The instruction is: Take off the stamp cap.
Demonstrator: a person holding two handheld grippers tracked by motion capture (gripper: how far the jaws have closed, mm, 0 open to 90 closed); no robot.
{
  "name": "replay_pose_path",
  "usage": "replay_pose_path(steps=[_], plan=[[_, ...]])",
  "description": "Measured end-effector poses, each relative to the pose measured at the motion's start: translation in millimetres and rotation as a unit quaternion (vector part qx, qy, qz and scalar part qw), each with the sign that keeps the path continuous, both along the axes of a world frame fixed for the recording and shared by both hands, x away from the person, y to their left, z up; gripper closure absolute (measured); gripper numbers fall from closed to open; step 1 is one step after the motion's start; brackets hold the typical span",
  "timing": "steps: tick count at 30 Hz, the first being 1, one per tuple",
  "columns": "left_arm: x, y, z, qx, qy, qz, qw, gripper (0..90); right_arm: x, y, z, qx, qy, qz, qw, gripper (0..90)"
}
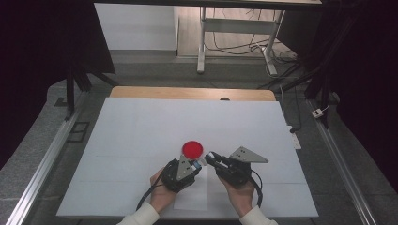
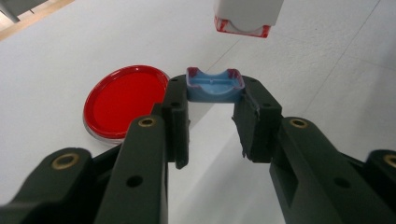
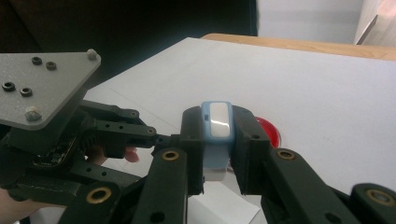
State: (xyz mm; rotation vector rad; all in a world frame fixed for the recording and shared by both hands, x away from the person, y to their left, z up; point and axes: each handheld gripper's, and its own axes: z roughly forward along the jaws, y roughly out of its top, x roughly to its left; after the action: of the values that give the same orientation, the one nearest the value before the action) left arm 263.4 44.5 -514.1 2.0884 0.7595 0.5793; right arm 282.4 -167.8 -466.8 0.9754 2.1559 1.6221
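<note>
A flat red round lid (image 1: 193, 149) (image 2: 123, 100) (image 3: 271, 130) lies on the white table (image 1: 141, 131), just beyond both grippers. My left gripper (image 1: 196, 164) (image 2: 212, 100) is shut on a small blue tray-shaped piece (image 2: 215, 86) with reddish corners, gripped at the jaw tips. My right gripper (image 1: 210, 157) (image 3: 217, 114) is shut on a small light-blue and white box (image 3: 215, 158), held upright between its pads. The two gripper tips nearly meet. A white block with a red-tinged edge (image 2: 243, 18) hangs just beyond the blue piece.
A loose white sheet (image 1: 192, 197) lies under the hands at the front edge. The table's wooden far edge (image 1: 192, 93) sits ahead, with metal rails (image 1: 42, 168) along both sides and desk legs (image 1: 202, 42) with cables behind.
</note>
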Motion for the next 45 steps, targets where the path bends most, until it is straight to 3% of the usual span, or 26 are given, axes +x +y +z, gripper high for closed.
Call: replay_pose_path(steps=[14, 28, 45], plan=[[-5.1, 18.1, 4.6, -0.006, -0.001, 0.005, 1.0, 66.1, 1.9, -5.1, 1.4, 0.006, -0.002, 0.004, 1.0, 75.3], [-16.3, 66.0, 14.6, -0.034, 0.006, 0.009, 0.9994, 66.0, 4.0, -7.3, 1.5, 0.001, -0.008, 0.01, 0.9999, 75.2], [-32.7, 120.1, 17.0, -0.045, 0.017, 0.029, 0.9984, 65.9, 6.2, -10.2, 2.8, -0.009, -0.018, 0.017, 0.9997, 75.1]])
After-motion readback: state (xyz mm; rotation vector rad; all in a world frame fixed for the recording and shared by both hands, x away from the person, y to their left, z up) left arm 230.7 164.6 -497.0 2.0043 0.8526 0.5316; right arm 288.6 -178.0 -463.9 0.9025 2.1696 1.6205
